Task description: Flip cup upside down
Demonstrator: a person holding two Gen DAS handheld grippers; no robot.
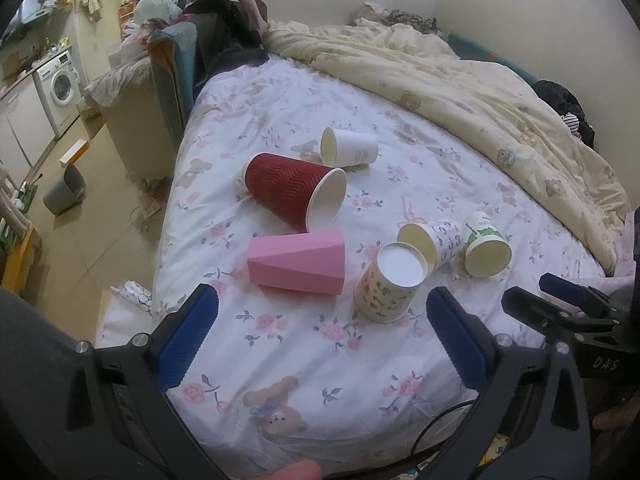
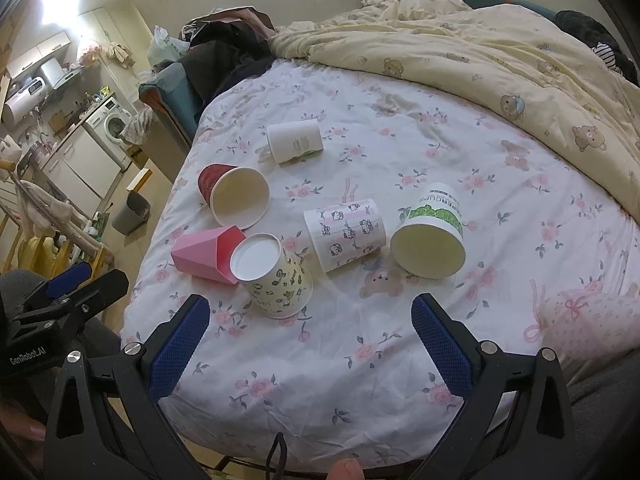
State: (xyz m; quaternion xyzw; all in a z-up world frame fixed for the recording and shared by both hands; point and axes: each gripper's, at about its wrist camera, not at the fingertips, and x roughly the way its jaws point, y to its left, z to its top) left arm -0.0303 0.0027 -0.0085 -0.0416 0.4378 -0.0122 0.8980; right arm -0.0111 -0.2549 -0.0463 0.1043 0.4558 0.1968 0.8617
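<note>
Several paper cups lie on the flowered bedsheet [image 1: 320, 360]. A yellow patterned cup [image 1: 390, 286] [image 2: 276, 280] stands upside down, white base up. A red ribbed cup [image 1: 294, 190] [image 2: 236, 196], a pink faceted cup [image 1: 298, 262] [image 2: 204, 256], a white cup [image 1: 350, 148] [image 2: 296, 142], a pink cartoon cup [image 1: 434, 240] [image 2: 346, 234] and a green-printed cup [image 1: 486, 246] [image 2: 432, 232] lie on their sides. My left gripper [image 1: 320, 340] is open and empty, just short of the upside-down cup. My right gripper [image 2: 310, 344] is open and empty, also near it.
A cream quilt [image 1: 460, 80] is bunched along the far and right side of the bed. Dark clothes [image 1: 224, 28] pile at the far left corner. The bed's left edge drops to a tiled floor with a grey bin [image 1: 64, 192]. The right gripper shows in the left wrist view [image 1: 568, 300].
</note>
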